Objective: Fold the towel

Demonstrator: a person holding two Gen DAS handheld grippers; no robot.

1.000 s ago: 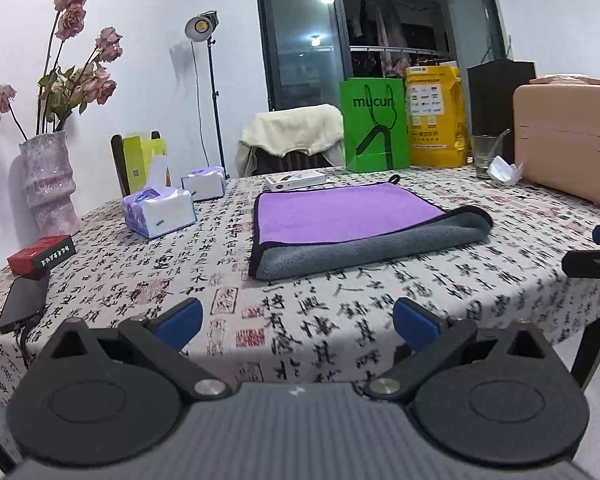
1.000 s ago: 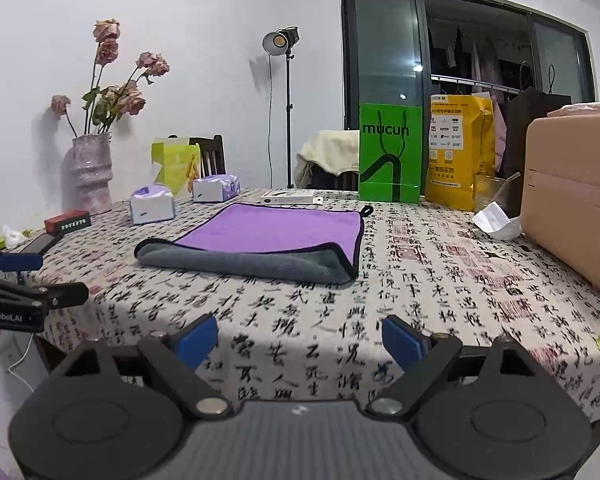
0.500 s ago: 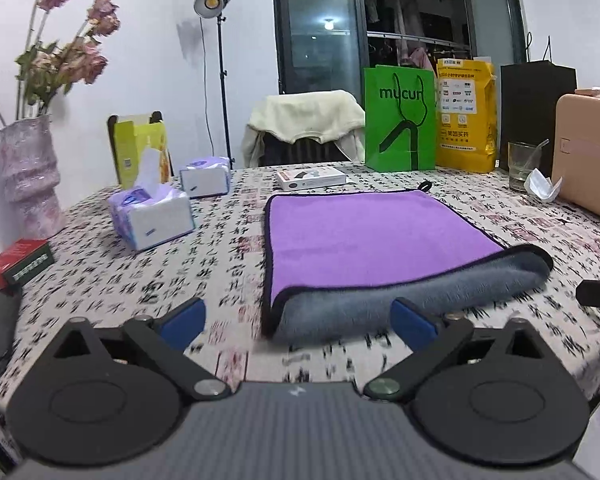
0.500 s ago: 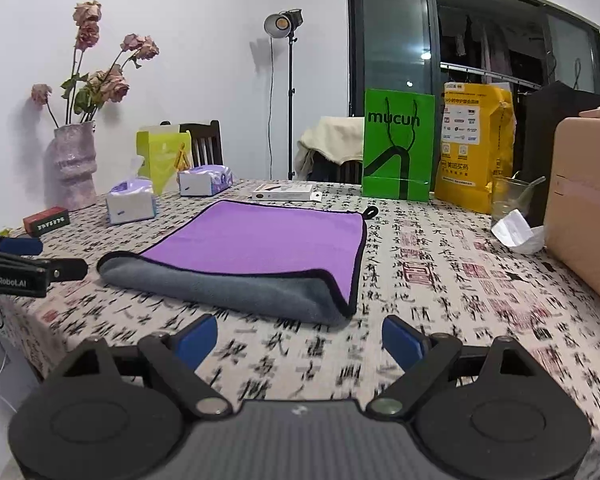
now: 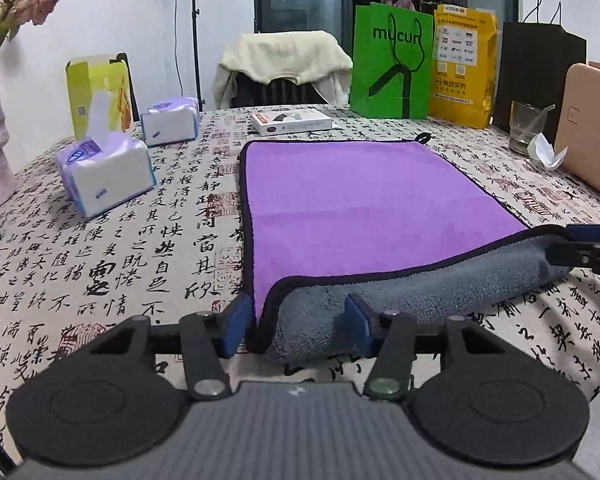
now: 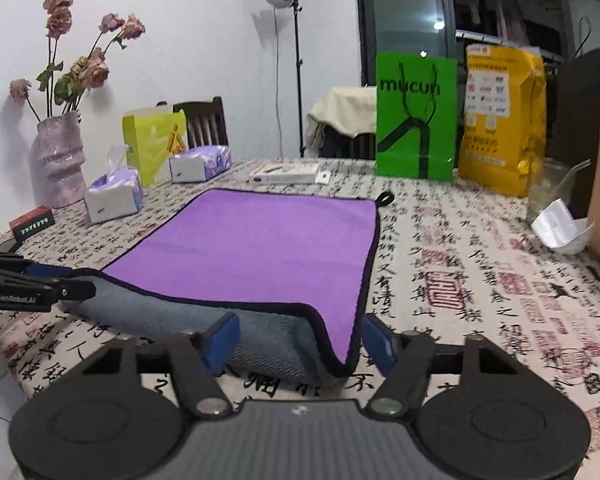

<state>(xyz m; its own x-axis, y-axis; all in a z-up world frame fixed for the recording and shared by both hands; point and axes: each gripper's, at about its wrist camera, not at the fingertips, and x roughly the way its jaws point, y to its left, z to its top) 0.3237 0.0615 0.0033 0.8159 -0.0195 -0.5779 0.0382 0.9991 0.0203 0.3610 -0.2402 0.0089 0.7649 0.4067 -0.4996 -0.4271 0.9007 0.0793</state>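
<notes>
At towel (image 5: 364, 204) near edge, left gripper (image 5: 298, 324) fingers wide astride left corner, right gripper (image 6: 300, 340) fingers wide astride right corner, surface (image 5: 112, 248) under towel.

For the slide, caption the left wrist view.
Open left hand-held gripper straddles the near corner of the purple-and-grey towel on the patterned table.

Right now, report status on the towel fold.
Left gripper and right gripper open, each straddling a near corner of the towel. Towel flat, near edge rolled. Nothing blocking.
</notes>
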